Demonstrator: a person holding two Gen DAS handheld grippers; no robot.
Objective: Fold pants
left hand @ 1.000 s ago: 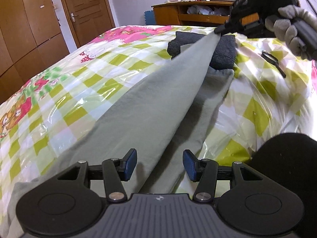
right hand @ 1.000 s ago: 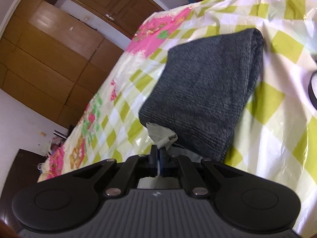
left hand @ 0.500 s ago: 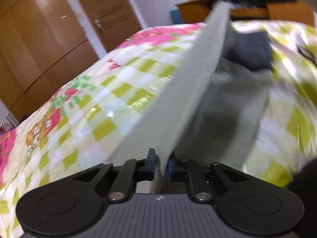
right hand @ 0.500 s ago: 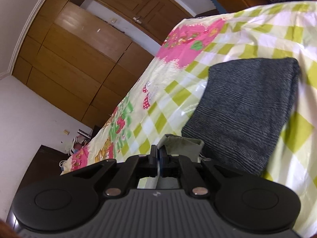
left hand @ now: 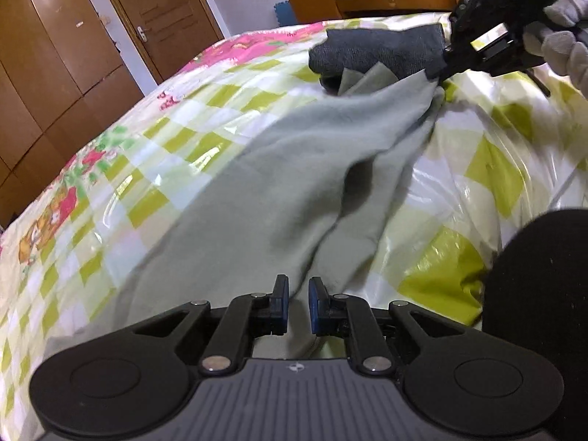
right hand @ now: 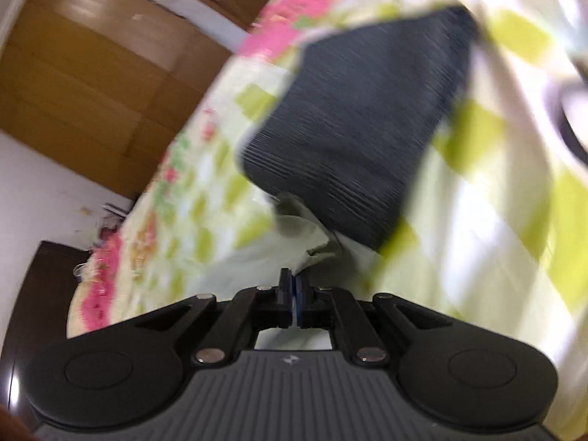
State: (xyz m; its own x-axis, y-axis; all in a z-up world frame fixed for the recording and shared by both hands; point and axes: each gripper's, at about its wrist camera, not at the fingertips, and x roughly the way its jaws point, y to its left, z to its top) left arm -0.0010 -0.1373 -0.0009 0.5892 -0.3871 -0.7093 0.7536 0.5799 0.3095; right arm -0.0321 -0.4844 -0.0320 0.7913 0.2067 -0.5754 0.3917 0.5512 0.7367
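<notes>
Both grippers clamp the grey-green pants [left hand: 294, 169] spread along a bed covered in a glossy checked sheet [left hand: 147, 169]. Nearest the camera, the left gripper [left hand: 297, 307] pinches a raised fold of the fabric between its blue pads. At the far end, the right gripper [left hand: 439, 73], held in a gloved hand [left hand: 562, 47], grips the other end of the garment just above the sheet; its own blurred view shows its jaws pressed together on a thin edge of pale cloth [right hand: 312, 242]. A folded dark grey knit garment [left hand: 378, 51] lies just behind the pants, touching them. Wooden wardrobes [left hand: 47, 55] and a door [left hand: 158, 14] stand beyond the bed.
</notes>
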